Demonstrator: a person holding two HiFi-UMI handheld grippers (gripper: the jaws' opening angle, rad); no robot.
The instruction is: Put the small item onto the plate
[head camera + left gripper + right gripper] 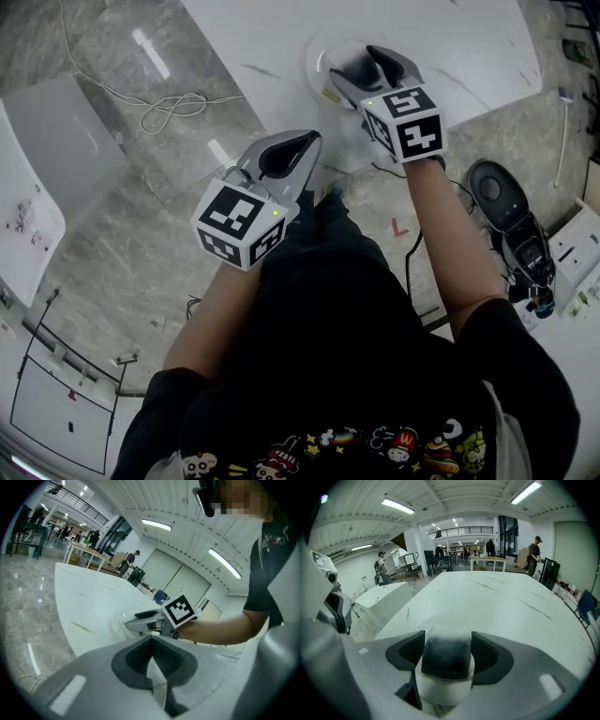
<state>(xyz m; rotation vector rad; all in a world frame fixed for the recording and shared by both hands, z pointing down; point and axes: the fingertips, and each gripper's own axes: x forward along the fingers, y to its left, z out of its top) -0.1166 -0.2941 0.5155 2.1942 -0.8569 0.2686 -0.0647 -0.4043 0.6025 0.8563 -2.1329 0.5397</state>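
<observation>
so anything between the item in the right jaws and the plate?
Nothing visible. The right gripper holds the small item over the plate; the left gripper sits off to the side, clear.

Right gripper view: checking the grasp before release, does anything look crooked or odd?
Nothing stands out: the right claw grips the small dark-topped item squarely, level, over the white plate; no spill or damage shows.
</observation>
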